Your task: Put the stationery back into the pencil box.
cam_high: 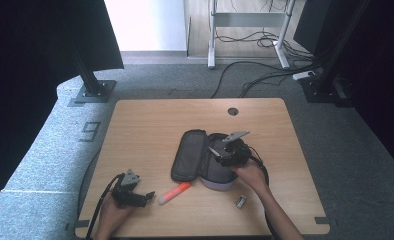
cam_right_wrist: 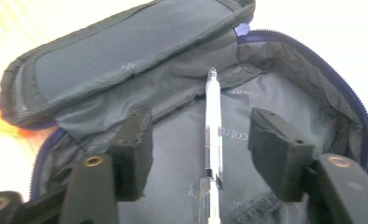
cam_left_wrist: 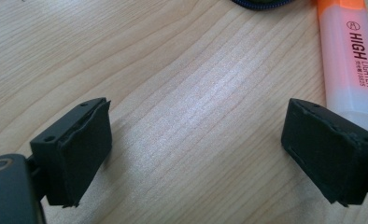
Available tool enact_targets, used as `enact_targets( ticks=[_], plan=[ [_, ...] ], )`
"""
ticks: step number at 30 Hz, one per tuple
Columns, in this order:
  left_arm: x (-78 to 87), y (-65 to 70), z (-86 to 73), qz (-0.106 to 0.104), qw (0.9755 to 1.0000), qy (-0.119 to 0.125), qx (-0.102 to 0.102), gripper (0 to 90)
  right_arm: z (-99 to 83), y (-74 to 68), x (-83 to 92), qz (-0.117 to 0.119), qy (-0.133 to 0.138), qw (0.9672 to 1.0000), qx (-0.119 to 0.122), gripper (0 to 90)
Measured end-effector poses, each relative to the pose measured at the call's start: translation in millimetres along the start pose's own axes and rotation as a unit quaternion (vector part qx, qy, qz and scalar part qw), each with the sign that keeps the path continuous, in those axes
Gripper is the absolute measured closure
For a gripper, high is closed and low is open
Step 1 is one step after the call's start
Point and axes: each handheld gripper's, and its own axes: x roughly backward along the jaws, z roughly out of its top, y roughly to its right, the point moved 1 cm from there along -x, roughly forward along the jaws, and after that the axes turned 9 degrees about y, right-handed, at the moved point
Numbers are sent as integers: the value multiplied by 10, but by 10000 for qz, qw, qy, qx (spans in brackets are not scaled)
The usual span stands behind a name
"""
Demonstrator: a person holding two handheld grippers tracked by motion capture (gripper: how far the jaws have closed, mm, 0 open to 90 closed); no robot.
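Observation:
A dark grey pencil case (cam_high: 187, 156) lies open in the middle of the wooden table (cam_high: 150, 125), lid folded to the left. In the right gripper view a clear pen (cam_right_wrist: 213, 126) lies inside the case (cam_right_wrist: 126, 60) on its lining. My right gripper (cam_right_wrist: 201, 149) hangs over it, open, a jaw on each side and neither pad touching the pen. From the high view the right gripper (cam_high: 216, 152) sits over the case's body. An orange highlighter (cam_high: 175, 193) lies near the front edge. My left gripper (cam_high: 149, 195) rests open beside the highlighter (cam_left_wrist: 352, 60), bare wood between its jaws (cam_left_wrist: 196, 154).
A small grey object (cam_high: 240, 201) lies on the table at the front right. A round cable hole (cam_high: 232, 111) sits near the far edge. Cables trail from both grippers off the front. Black stand bases (cam_high: 92, 92) and loose cables (cam_high: 255, 75) are on the floor beyond.

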Motion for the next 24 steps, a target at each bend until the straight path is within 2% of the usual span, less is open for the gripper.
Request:
enact_targets(
  ticks=[10,24],
  plan=[
    [0,-1,0,2,10000,1,-6,87,31,-46,200,-29,127,9999,100,275],
    [1,-1,1,0,10000,-4,-9,87,28,-163,383,-36,183,9995,267,257]
  ],
)
